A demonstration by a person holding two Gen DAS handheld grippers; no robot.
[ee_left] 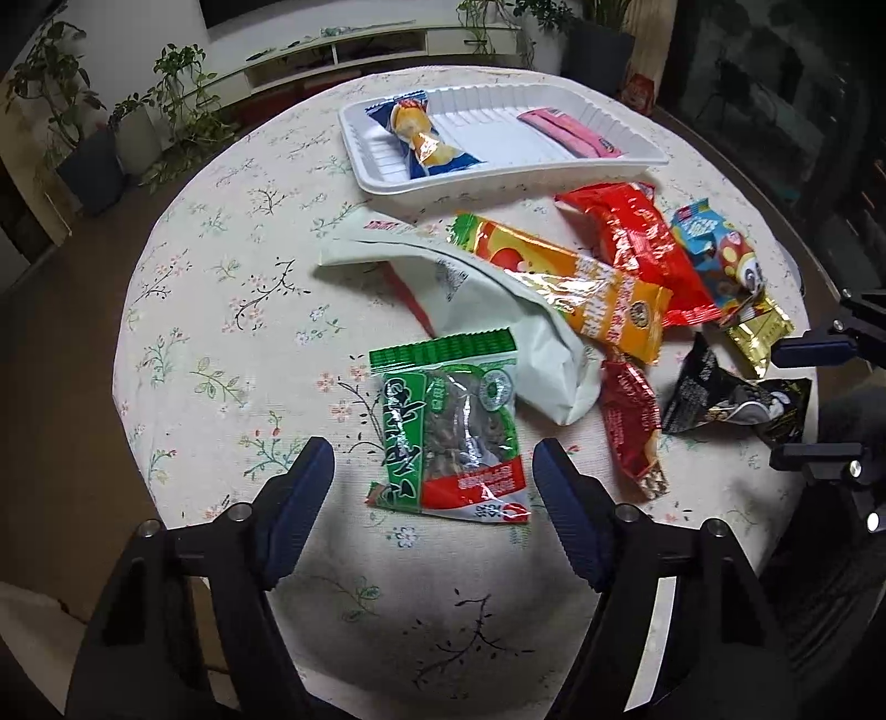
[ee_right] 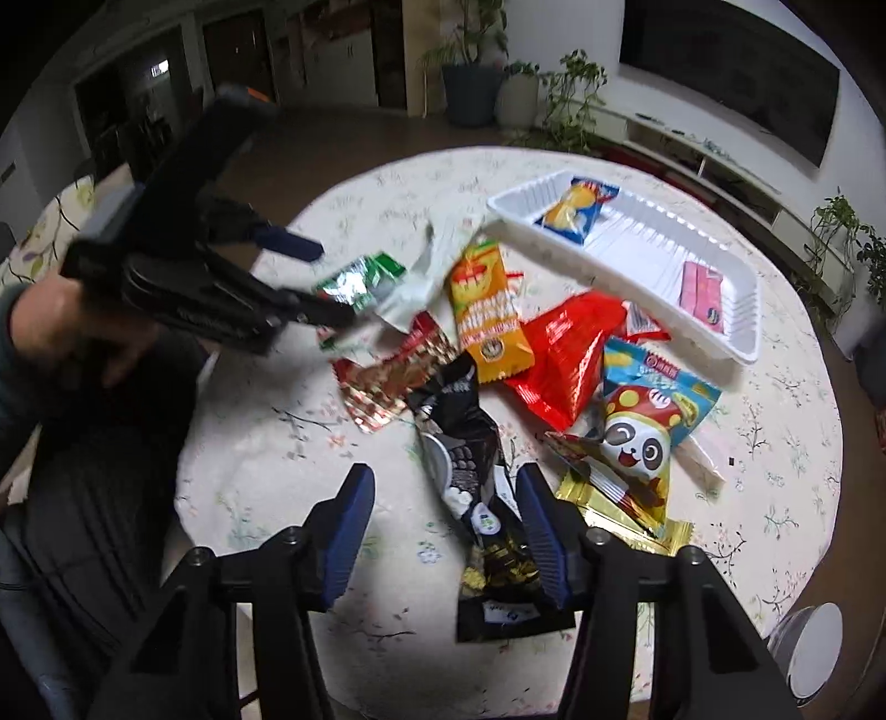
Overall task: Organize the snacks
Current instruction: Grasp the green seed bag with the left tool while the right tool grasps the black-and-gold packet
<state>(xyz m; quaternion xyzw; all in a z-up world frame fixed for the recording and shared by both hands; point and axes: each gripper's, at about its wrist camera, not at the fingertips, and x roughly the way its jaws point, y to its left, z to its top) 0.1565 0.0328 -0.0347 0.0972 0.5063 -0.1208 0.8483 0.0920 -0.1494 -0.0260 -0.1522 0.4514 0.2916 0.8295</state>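
Left gripper (ee_left: 433, 482) low over the near edge of the round table with a floral cloth (ee_left: 232, 310), jaws spread wide, nothing between the pads; the green-and-clear plastic packet of dark dried snack (ee_left: 448, 426) lies flat on the cloth in the gap between the blue fingertips (ee_left: 310, 471), untouched as far as the view shows. Right gripper (ee_right: 443, 498) also spread wide, straddling the black glossy snack pouch with gold print (ee_right: 476, 487), which lies lengthwise between the fingers; contact with the right pad cannot be told. Just beside it, a gold foil wrapper (ee_right: 626, 515) under a light-blue packet with a cartoon panda (ee_right: 642, 421). Beyond, the pile: a dark red foil packet (ee_left: 631, 421), a crumpled white paper bag (ee_left: 487, 310), a long orange-and-yellow packet (ee_left: 576, 282) lying over the bag, a bright red foil bag (ee_left: 642, 243). Farthest, a white ribbed plastic tray (ee_left: 609, 133) holding two items well apart: a blue-and-yellow wrapped pastry (ee_left: 426, 138) at its left end, a flat pink packet (ee_left: 570, 138) toward its right. Potted plants (ee_left: 177, 105) and a low white shelf unit (ee_left: 343, 50) behind the table.
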